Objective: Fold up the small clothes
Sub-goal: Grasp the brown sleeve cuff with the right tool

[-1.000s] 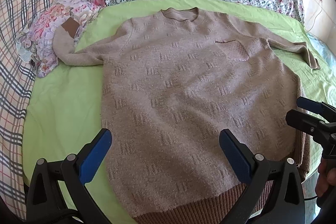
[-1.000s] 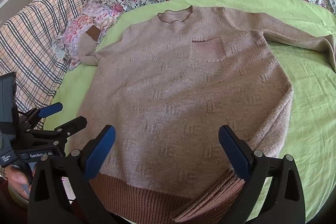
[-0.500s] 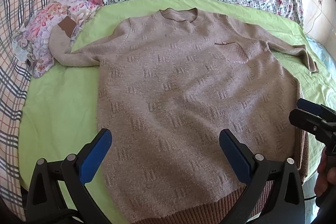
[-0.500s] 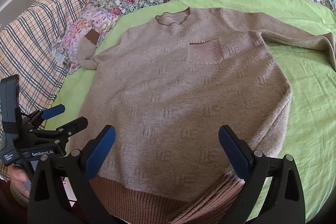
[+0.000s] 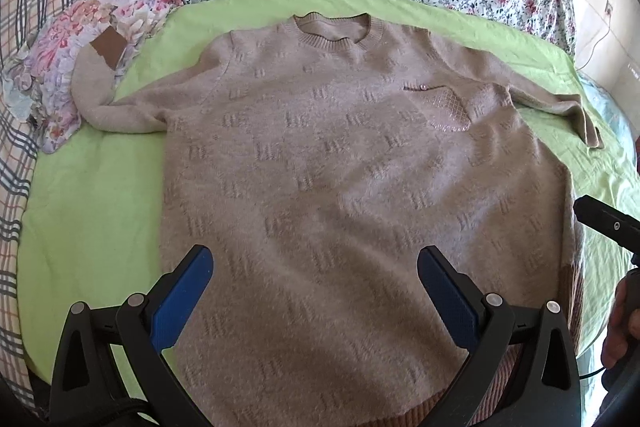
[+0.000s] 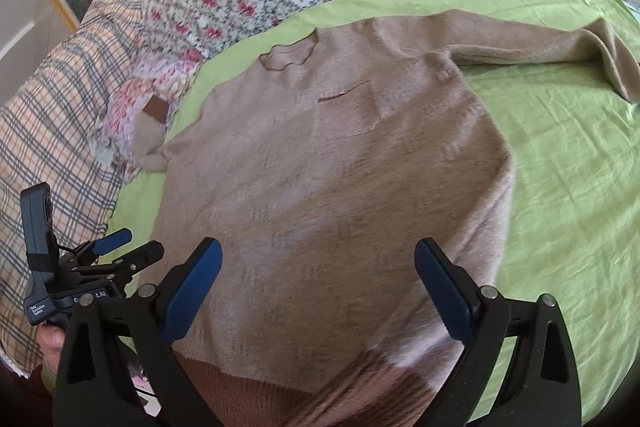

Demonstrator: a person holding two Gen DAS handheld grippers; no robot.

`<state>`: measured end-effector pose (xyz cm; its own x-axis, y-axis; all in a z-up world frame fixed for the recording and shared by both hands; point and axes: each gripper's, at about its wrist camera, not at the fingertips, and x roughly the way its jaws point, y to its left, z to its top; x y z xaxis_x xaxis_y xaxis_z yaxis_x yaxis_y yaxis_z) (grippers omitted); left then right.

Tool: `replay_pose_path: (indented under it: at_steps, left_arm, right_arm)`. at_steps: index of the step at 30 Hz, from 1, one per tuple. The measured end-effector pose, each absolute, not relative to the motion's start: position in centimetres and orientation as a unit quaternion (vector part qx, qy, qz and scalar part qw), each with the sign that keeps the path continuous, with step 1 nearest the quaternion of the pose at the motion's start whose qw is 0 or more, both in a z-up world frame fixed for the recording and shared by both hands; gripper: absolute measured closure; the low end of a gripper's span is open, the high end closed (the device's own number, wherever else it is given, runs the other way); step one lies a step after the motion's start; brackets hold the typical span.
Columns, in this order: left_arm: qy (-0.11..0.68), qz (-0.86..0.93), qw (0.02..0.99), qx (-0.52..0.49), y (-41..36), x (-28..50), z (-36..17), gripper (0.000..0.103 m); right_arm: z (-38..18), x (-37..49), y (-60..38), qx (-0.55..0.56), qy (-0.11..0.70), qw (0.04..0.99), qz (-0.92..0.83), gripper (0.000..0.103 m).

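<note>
Sweater (image 5: 340, 179) lies flat and face up on the green sheet (image 5: 88, 211) of the bed, collar at 12 o'clock, hem at 6 o'clock beneath my tools. One sleeve runs out toward 9 o'clock, its cuff resting on a floral cloth (image 5: 76, 67); the other (image 6: 560, 47) stretches toward 2 o'clock in the right view. Nothing is folded yet, so I judge this the start: the garment is spread and I am lining up for the first fold.

My left tongs (image 5: 316, 291) hover over the lower body, jaws spread wide and holding nothing. My right tongs (image 6: 318, 287) hover likewise near the hem, spread and empty.

Next I probably need to bring each pair out to a sleeve or a side edge, close on the knit, and carry it across toward the middle. Thick wool may bunch, so a shallow pinch should do best.
</note>
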<state>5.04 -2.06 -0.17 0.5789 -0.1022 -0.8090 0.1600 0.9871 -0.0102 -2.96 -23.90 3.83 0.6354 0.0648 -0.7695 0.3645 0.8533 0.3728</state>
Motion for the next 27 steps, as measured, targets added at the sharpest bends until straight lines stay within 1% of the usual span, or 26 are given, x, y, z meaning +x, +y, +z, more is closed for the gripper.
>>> replay_pose_path:
  at_steps: [2,7,9,11,12,14,18,21,22,23,24,27]
  left_arm:
    - [0.452,-0.076,0.888,0.035,-2.4,5.6,-0.1,0.001]
    - [0.449,-0.080,0.889,0.049,-3.2,6.8,0.0,0.001]
    - [0.456,-0.083,0.885,0.048,-3.5,7.5,-0.2,0.001]
    - [0.460,-0.082,0.883,0.049,-3.7,8.1,-0.4,0.001]
    - [0.463,-0.081,0.881,0.050,-3.8,8.4,-0.5,0.001]
    - [0.470,-0.081,0.877,0.050,-4.2,9.0,-0.9,0.001]
    - [0.484,-0.082,0.870,0.051,-4.9,10.1,-1.4,0.001]
    - [0.481,-0.084,0.871,0.051,-5.5,10.7,-1.5,0.001]
    - [0.482,-0.085,0.871,0.050,-5.6,10.9,-1.6,0.001]
    - [0.484,-0.086,0.869,0.049,-5.8,11.1,-1.7,0.001]
    - [0.485,-0.086,0.869,0.048,-5.8,11.2,-1.7,0.001]
    - [0.484,-0.086,0.870,0.041,-5.7,11.4,-1.9,0.001]
  right_arm:
    - [4.0,-3.6,-25.5,0.268,0.411,0.865,-0.102,0.011]
    - [4.6,-7.0,-32.9,0.311,0.371,0.854,-0.191,0.020]
    - [4.6,-8.7,-36.7,0.339,0.349,0.841,-0.237,0.030]
    - [4.5,-10.7,-41.4,0.368,0.324,0.823,-0.288,0.035]
    - [4.3,-11.4,-43.6,0.378,0.315,0.813,-0.312,0.040]
    - [3.9,-12.8,-48.1,0.396,0.296,0.791,-0.360,0.047]
    - [3.1,-13.8,-55.0,0.424,0.270,0.761,-0.409,0.048]
    - [1.5,-13.2,-59.0,0.448,0.274,0.743,-0.415,0.048]
    - [1.0,-12.9,-59.8,0.451,0.276,0.737,-0.421,0.052]
    - [0.8,-12.7,-60.3,0.449,0.280,0.730,-0.432,0.076]
    - [0.9,-12.5,-60.4,0.447,0.281,0.727,-0.439,0.092]
    - [3.3,-10.7,-58.9,0.419,0.258,0.764,-0.417,0.093]
